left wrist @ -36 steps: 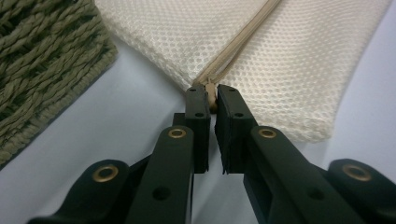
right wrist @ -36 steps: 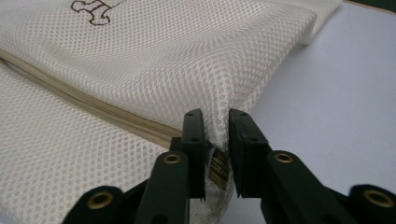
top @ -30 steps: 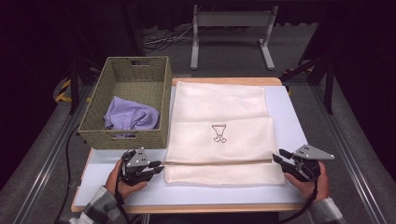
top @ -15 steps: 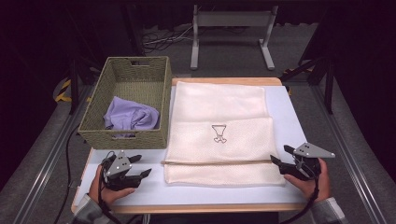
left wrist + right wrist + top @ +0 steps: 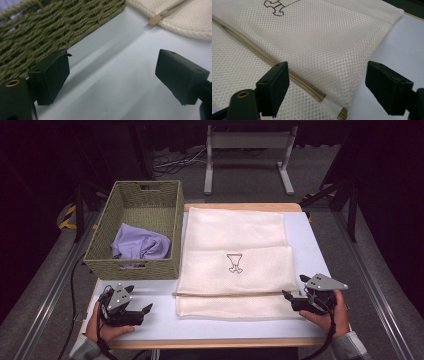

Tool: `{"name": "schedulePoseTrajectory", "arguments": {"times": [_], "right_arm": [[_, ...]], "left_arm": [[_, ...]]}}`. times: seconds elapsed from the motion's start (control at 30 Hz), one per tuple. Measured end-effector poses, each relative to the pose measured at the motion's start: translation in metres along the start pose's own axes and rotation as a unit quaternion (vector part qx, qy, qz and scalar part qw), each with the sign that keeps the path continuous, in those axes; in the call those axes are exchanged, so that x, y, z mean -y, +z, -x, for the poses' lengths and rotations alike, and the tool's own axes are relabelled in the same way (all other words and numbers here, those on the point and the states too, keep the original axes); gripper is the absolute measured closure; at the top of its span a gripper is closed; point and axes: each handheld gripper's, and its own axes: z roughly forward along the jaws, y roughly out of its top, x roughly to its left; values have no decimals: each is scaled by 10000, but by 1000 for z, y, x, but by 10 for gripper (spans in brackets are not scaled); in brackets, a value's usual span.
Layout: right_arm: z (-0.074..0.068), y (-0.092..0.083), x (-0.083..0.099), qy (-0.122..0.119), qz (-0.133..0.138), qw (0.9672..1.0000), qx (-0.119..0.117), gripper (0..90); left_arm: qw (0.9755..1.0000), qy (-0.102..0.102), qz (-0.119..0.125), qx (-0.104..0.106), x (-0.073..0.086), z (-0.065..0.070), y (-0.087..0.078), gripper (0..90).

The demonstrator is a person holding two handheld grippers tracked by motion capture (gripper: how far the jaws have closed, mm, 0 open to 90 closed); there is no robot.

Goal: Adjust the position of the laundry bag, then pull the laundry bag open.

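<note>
cream mesh bag [image 5: 235, 262] lies flat mid-table on the white table [image 5: 310, 235], small brown logo [image 5: 234, 262] at its centre, tan zipper [image 5: 294, 77] running across its near part. left of the bag: woven basket [image 5: 135, 265] holding a lilac cloth [image 5: 140, 245]. left gripper [image 5: 142, 312] sits off the bag's near-left corner, over bare table, jaws spread, holding nothing. right gripper [image 5: 292, 297] at the bag's near-right corner, jaws spread wide over the zipper end, not pinching it.

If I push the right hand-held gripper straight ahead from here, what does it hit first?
Probably the cream mesh bag: the right hand-held gripper, jaws open, points at the bag's near right edge, about where its zipper ends. How much gap is left is unclear.
</note>
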Motion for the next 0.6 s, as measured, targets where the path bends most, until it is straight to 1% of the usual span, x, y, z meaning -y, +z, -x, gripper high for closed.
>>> {"name": "schedulePoseTrajectory", "arguments": {"times": [0.07, 0.1, 0.17, 0.23, 0.27, 0.3, 0.37, 0.43, 0.47, 0.5, 0.53, 0.57, 0.6], "right_arm": [[-3, 1, -3, -130, -1, 9999, -25, 202], [-5, 1, -5, -162, 27, 9998, -63, 196], [-8, 3, -7, -218, 14, 9996, -177, 194], [-14, 4, -10, -381, -31, 9990, -237, 195], [-16, 4, -11, -405, -21, 9988, -290, 207], [-18, 5, -12, -483, -42, 9983, -335, 224], [-22, 4, -15, -596, -36, 9974, -415, 246], [-28, 5, -20, -727, -10, 9959, -535, 261], [-31, 6, -23, -800, -21, 9951, -574, 295], [-34, 7, -26, -856, -13, 9944, -623, 308], [-37, 9, -30, -928, -43, 9931, -722, 326], [-40, 12, -33, -1017, -66, 9919, -759, 339], [-44, 15, -36, -1062, -85, 9912, -790, 361]], "left_arm": [[10000, -29, 11, -11, 1, 0, 0, 103], [10000, -77, 44, -23, 0, 1, 0, 102], [9999, -97, 88, -59, 0, 0, 0, 97], [9998, -113, 113, -83, 0, 0, -1, 97], [9998, -125, 132, -80, 0, 0, -2, 97], [9998, -142, 122, -83, 0, 0, -2, 96], [9999, -90, 73, -113, -2, 2, 0, 96], [9999, -91, 92, -83, -3, 2, 1, 96], [9998, -117, 104, -75, -3, 2, 2, 96], [9998, -126, 117, -61, -4, 2, 2, 98], [9999, -110, 113, -61, -4, 2, 3, 97], [9999, -68, 93, -74, -4, 3, 4, 97], [9999, -84, 84, -55, -4, 3, 4, 95]]}}
